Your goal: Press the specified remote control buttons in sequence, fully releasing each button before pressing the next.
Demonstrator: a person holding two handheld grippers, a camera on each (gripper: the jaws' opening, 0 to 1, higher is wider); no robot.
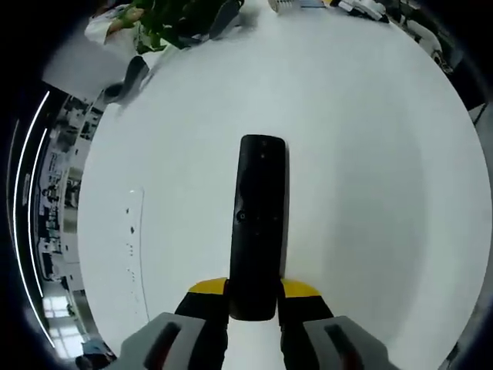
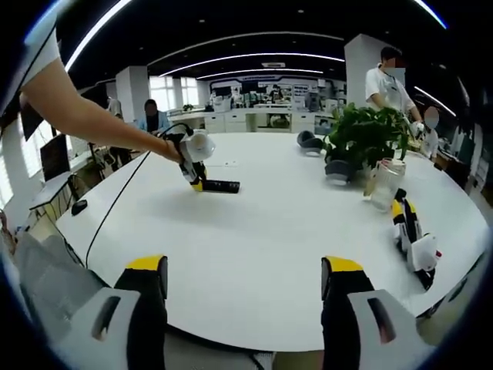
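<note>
The near end of the black remote control (image 1: 259, 231) is clamped between the left gripper (image 1: 253, 297) fingers, steadied flat on the white worktop (image 1: 370, 193), well inside its edges, presumably for pressing. The right gripper (image 2: 245, 281) hangs at the near edge, fingers apart and empty, probably kept free for the buttons.

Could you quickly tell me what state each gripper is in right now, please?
Left gripper: shut on the black remote control, holding its near end.
Right gripper: open, jaws wide apart, holding nothing.

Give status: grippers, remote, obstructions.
Left gripper shut on remote, flat on white table. Right gripper open, empty, far off. Nothing near the remote's buttons.
</note>
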